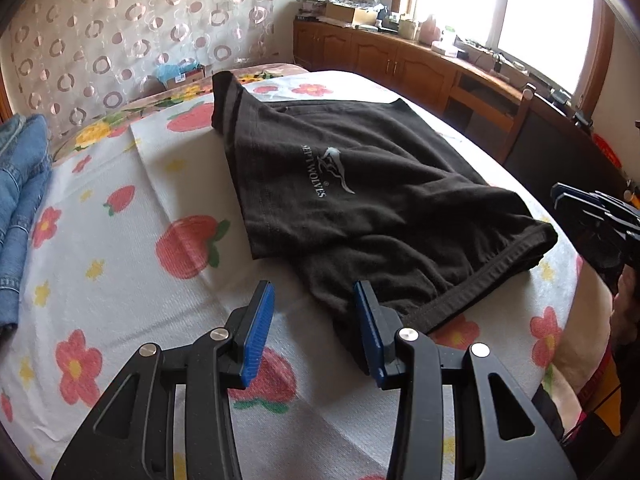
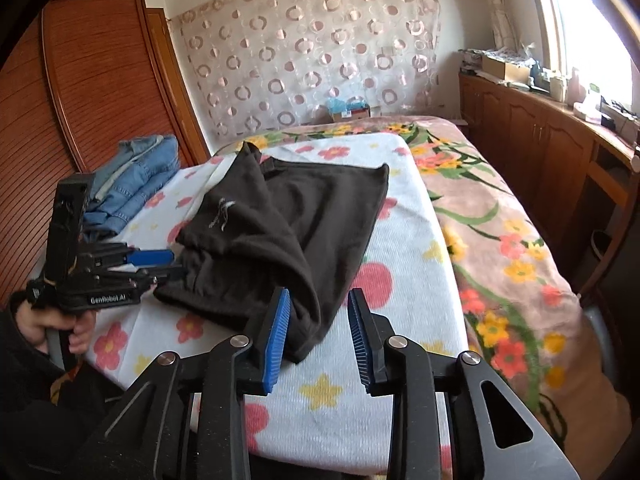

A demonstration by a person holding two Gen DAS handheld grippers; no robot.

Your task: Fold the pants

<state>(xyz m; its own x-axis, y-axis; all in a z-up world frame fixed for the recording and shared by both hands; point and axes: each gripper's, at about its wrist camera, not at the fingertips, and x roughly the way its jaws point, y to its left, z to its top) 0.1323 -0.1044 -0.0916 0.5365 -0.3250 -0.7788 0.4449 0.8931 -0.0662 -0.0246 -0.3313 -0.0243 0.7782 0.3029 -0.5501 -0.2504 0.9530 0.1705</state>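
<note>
The black pants point(image 2: 280, 224) are seen stretching lengthwise away from the right gripper point(image 2: 318, 336), whose parted, empty jaws straddle the near corner.

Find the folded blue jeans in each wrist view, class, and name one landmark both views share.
Left wrist view: the blue jeans lie at the far left edge, on the floral bedspread.
Right wrist view: the blue jeans sit upper left, beside the wooden wardrobe.
Shared landmark: the black pants in the middle of the bed.
</note>
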